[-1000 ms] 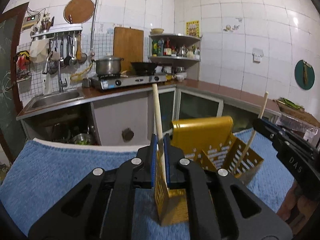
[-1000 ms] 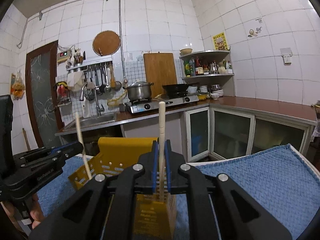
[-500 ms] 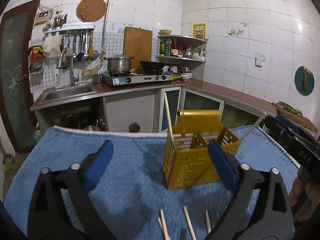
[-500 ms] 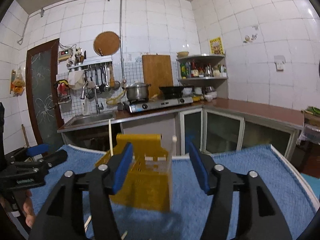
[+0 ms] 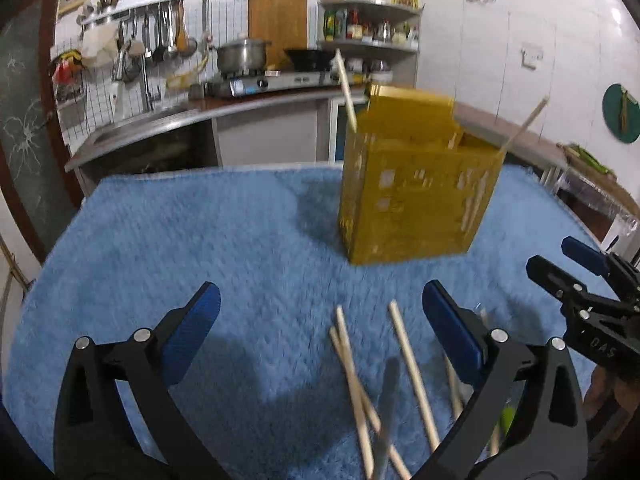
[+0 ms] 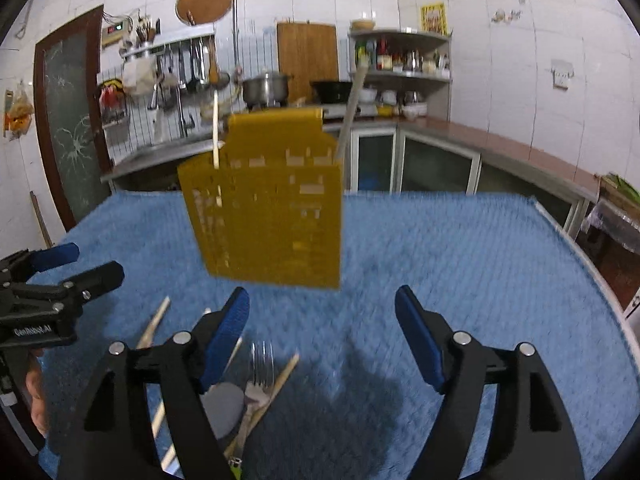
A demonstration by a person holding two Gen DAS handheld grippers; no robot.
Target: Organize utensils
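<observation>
Blue towel (image 5: 200, 240) on table, tiled kitchen behind. Both grippers, left (image 5: 320, 320) and right (image 6: 322, 328), just spread, empty. Yellow caddy (image 5: 416, 200) ahead; loose chopsticks (image 5: 412, 364) and fork (image 6: 260, 364) beneath them

A blue towel (image 5: 200, 240) covers the table from edge to edge. Behind it runs a tiled kitchen wall with a brown counter (image 6: 500, 148). A steel pot (image 5: 242, 54) and a black wok (image 5: 310, 58) sit on a gas stove (image 5: 276, 80). A wooden cutting board (image 6: 307, 60) leans upright against the wall behind them. At the counter's left end is a steel sink (image 5: 132, 128), with ladles (image 5: 160, 40) hanging on a rack above it. A corner shelf (image 6: 400, 54) holds bottles. A dark glass door (image 6: 70, 120) stands at far left.
</observation>
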